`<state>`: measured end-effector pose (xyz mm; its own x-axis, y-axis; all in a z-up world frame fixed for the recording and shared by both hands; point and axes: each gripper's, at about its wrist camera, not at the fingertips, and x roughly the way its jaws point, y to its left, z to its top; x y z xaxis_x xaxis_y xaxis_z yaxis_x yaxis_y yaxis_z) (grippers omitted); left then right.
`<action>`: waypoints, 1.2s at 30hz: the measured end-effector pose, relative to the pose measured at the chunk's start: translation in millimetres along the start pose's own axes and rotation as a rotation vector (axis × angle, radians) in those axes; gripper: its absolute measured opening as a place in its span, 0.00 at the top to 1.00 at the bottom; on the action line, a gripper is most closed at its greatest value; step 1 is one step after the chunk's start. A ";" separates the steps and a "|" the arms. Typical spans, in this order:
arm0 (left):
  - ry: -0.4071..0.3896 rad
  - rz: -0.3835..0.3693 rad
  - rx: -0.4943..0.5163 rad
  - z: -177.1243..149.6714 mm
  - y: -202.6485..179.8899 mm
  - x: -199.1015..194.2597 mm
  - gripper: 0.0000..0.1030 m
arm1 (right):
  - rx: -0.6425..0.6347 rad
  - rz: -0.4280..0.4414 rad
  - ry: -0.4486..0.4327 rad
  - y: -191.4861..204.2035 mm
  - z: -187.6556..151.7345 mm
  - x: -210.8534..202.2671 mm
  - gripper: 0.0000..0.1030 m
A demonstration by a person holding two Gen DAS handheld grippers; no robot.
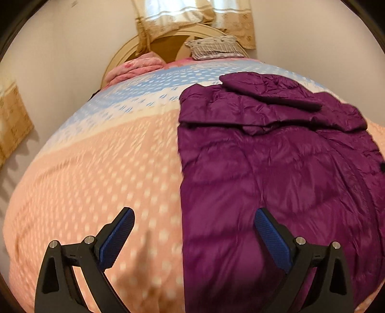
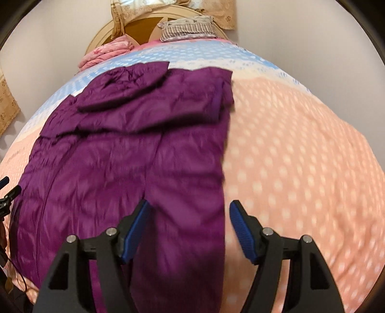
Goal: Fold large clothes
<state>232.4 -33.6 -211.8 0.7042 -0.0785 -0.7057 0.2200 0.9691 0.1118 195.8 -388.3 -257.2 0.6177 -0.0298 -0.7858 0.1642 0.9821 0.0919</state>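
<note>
Left gripper [image 1: 193, 216]: jaws spread wide, nothing between them, hovering above the near left edge of the purple down jacket [image 1: 276, 168], one blue-padded finger over the quilt [image 1: 96, 168], the other over purple fabric. Right gripper [image 2: 189, 208]: jaws likewise apart and empty, straddling the jacket's near right edge. Jacket: spread flat on the peach dotted quilt, both sleeves folded across the chest at the far end. Farther back: blue-and-white quilt band, pink blanket [image 1: 137, 68] bunched at left, striped pillow [image 1: 214, 49] against the cream headboard [image 1: 168, 38], curtain [image 1: 192, 16] above.
</note>
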 end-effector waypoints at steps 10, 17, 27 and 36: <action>0.067 -0.109 -0.050 -53.5 -9.2 -25.8 0.03 | 0.035 0.027 0.054 -3.5 -67.1 -28.3 0.31; 0.100 -0.164 -0.074 -61.0 -16.8 -28.3 0.19 | 0.057 0.090 0.151 -9.1 -94.8 -23.9 0.66; 0.037 -0.183 0.014 -55.2 -16.3 -67.0 0.94 | 0.000 0.136 0.064 -3.0 -94.2 -62.7 0.92; -0.150 -0.242 -0.003 -24.0 4.1 -140.6 0.96 | 0.018 0.223 -0.117 -9.6 -83.2 -138.4 0.93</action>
<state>118.1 -13.0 -128.9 0.7236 -0.3413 -0.5999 0.3922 0.9185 -0.0495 44.7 -378.1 -200.2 0.7248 0.1649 -0.6690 0.0268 0.9635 0.2665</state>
